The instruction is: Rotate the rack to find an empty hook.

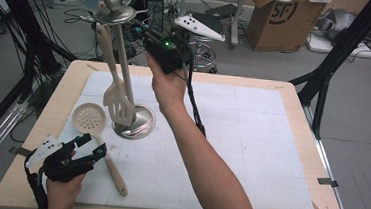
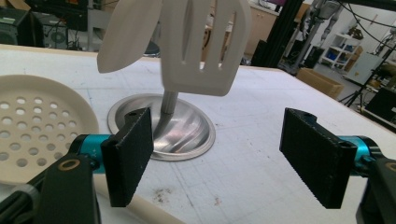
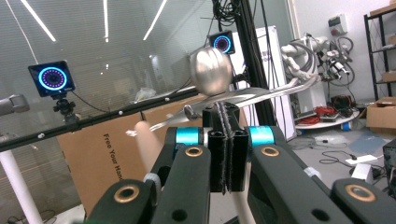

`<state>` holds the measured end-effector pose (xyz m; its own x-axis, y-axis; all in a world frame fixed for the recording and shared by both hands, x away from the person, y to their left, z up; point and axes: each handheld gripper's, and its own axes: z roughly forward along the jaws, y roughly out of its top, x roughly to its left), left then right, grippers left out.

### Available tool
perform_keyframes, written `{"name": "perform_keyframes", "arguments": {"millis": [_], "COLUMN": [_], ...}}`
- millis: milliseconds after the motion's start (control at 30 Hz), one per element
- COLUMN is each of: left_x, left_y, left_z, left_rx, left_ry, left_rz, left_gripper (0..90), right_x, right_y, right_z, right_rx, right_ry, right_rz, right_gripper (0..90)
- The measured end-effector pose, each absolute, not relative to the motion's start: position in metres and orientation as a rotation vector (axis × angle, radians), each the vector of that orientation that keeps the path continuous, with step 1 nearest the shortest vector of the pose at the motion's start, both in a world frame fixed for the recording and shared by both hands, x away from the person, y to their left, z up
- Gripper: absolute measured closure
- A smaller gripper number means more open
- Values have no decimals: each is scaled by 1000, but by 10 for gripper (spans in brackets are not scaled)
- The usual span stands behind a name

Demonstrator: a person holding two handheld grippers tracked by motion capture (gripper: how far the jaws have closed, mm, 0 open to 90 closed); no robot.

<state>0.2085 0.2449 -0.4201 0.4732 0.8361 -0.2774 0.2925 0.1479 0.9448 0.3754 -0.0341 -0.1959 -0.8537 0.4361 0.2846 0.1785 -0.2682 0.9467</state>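
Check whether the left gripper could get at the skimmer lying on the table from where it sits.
Probably yes: the left gripper is open, the skimmer lies right beside it, and nothing stands between them.

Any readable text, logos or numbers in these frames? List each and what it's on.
"SF" in a circle: on the brown cardboard box on the floor beyond the table, high view.
"Free Your Han...", printed sideways and cut off by the right gripper: on the cardboard box behind it, right gripper view.
The utensil stand, slotted spatula and skimmer show no markings.
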Motion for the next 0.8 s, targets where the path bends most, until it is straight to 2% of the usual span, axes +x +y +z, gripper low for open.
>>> {"name": "perform_keyframes", "arguments": {"millis": [433,800], "left_x": [206,204], "left_y": [244,245], "left_z": [-421,-421], "left_rx": [1434,1426], "left_ry": [1071,1078], "left_rz": [523,526], "left_gripper": [264,264], "right_x": [357,356], "right_y": [-26,-25], "right_z": [-194,-198], "right_rx": [679,697], "right_ry": [1788,1790], "right_rz": [2221,2226], "right_gripper": [900,900]}}
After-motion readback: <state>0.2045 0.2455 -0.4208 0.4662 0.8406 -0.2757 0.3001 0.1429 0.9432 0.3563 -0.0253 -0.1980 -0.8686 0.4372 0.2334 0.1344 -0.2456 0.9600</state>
